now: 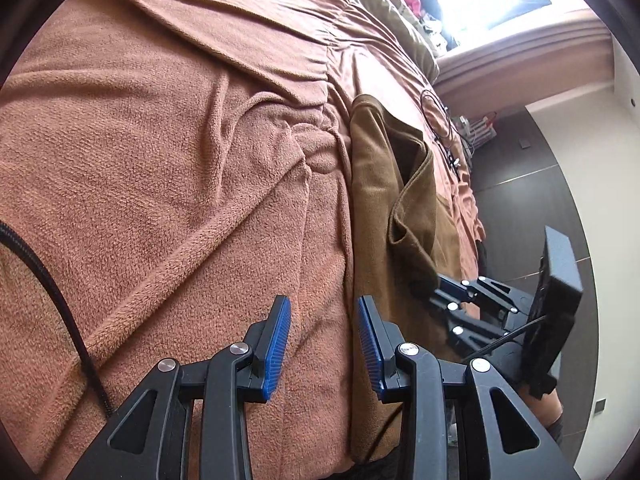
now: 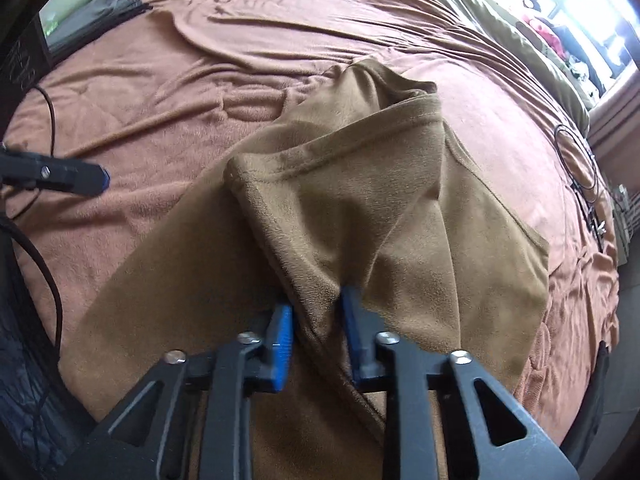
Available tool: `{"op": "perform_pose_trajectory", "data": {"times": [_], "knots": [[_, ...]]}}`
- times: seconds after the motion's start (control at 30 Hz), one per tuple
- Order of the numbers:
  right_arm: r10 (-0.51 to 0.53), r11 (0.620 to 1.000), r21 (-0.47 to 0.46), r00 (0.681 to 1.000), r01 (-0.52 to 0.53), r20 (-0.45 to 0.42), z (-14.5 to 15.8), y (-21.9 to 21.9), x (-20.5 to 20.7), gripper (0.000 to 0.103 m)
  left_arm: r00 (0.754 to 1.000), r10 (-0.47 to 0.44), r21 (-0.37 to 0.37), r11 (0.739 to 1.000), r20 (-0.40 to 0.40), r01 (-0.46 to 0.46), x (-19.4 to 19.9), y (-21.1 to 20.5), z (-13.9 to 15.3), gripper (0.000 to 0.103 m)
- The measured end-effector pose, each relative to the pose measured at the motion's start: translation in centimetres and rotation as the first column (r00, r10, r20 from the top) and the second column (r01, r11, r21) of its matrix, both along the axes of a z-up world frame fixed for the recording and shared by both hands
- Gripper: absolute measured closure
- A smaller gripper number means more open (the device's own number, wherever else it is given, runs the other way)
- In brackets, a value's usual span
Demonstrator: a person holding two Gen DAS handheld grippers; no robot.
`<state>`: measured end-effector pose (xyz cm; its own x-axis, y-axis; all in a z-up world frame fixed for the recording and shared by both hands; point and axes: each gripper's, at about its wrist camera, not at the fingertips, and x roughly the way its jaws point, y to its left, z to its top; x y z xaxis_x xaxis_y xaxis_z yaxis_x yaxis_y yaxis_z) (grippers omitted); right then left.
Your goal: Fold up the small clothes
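Right gripper is clamped on a raised fold of the brown garment on the rust blanket; left gripper, part-open, holds nothing.

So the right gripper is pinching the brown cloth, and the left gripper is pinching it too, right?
Not quite. The right gripper does pinch the brown cloth, but the left gripper is open over the pink blanket, holding nothing. The left wrist view shows this.
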<state>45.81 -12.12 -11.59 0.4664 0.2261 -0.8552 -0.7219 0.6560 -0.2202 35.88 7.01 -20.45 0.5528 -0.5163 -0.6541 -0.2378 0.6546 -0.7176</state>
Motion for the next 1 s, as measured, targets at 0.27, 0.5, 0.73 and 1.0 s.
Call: {"op": "perform_pose_trajectory", "data": {"times": [0.27,0.5,0.73,1.0], "knots": [[-0.041,0.991,0.125,0.999,0.04,0.01,3.6,-3.4,1.2,0.096,1.0,-0.006,0.017,1.0,0.001,0.006,1.2,-1.2,1.0,0.067],[-0.134,0.96,0.248,0.991,0.13,0.001,5.9,-7.8,3.6,0.096,1.0,-0.001,0.054,0.999,-0.009,0.002,3.0,-2.3,1.8,0.067],[-0.224,0.898,0.376,0.973,0.228,-0.054,4.4,-12.4,7.2,0.096,0.999,-0.005,0.108,0.994,-0.032,0.008,6.3,-3.6,1.9,0.067],[-0.29,0.806,0.479,0.937,0.349,-0.194,-0.2,-16.3,10.4,0.096,0.998,-0.021,0.184,0.983,-0.054,0.031,9.3,-5.1,1.7,0.067]]}}
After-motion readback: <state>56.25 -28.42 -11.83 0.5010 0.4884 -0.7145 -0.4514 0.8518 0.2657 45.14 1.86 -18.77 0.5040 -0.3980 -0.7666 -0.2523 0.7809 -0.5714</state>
